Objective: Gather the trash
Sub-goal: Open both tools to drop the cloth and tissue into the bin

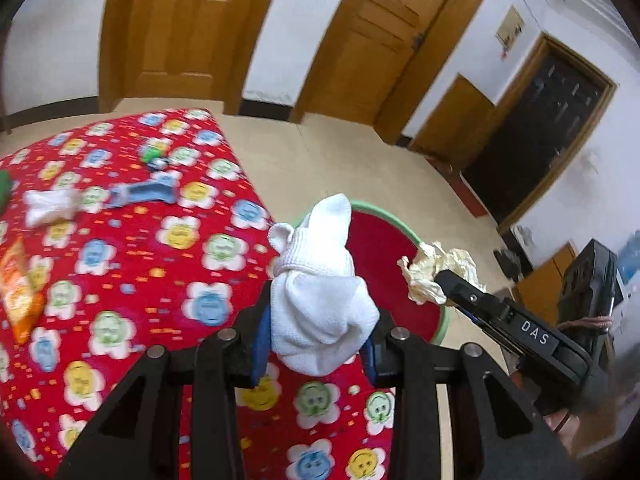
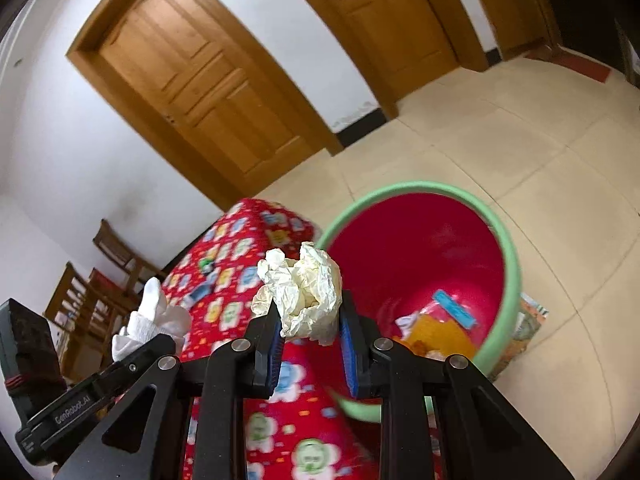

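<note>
My left gripper is shut on a white sock that stands up between its blue pads, over the table's right edge. My right gripper is shut on a crumpled cream paper ball; it also shows in the left wrist view as the paper ball at the tip of the right gripper. A red bin with a green rim stands on the floor beside the table, just past the paper ball, with wrappers inside. The sock and left gripper appear at the left of the right wrist view.
The table wears a red flower-print cloth. On it lie another white sock, a blue object, a green and white item and an orange packet. Wooden doors line the far wall; chairs stand left.
</note>
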### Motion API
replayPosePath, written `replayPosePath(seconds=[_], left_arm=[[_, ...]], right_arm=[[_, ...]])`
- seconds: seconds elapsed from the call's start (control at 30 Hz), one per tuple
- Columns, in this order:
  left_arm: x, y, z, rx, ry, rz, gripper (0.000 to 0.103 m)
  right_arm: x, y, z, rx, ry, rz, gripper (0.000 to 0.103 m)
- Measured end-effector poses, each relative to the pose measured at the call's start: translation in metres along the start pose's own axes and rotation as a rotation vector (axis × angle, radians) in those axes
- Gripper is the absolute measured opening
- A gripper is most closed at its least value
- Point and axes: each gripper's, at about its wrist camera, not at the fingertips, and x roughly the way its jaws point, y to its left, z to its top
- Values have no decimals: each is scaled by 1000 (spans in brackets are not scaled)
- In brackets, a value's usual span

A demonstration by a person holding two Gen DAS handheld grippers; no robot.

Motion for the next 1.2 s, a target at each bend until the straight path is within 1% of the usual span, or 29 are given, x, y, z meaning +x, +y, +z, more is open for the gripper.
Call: replayPosePath(seconds=[0.23,0.5,0.53,0.6,0.7,0.87,0.9,0.97,1.2], left_arm=[[40,-26,-2,43,74,-14,36],[67,-43,-5,88,120,-16,36],[68,-45,-5,93,122,-17,37],[72,-48,-6,103,129,-16,42],[74,-52,-7,111,129,-13,44],[71,-53,-9,108,124,-10,44],[70,-51,-8,101,122,-10,44],[66,-47,-7,85,116,-7,44],[48,-27,-4,35,81,19,44]], right_arm=[[4,-30,7,33,4,-47,25],[11,-50,10,60,5,-77,27],[12,-53,10,61,7,-78,27],[13,-58,10,63,14,-79,28],[14,-60,9,66,17,-87,30],[17,-64,10,85,22,-91,33],[17,-64,10,89,23,-94,33],[17,-65,10,95,25,-97,41],[12,-59,7,87,16,-87,46]])
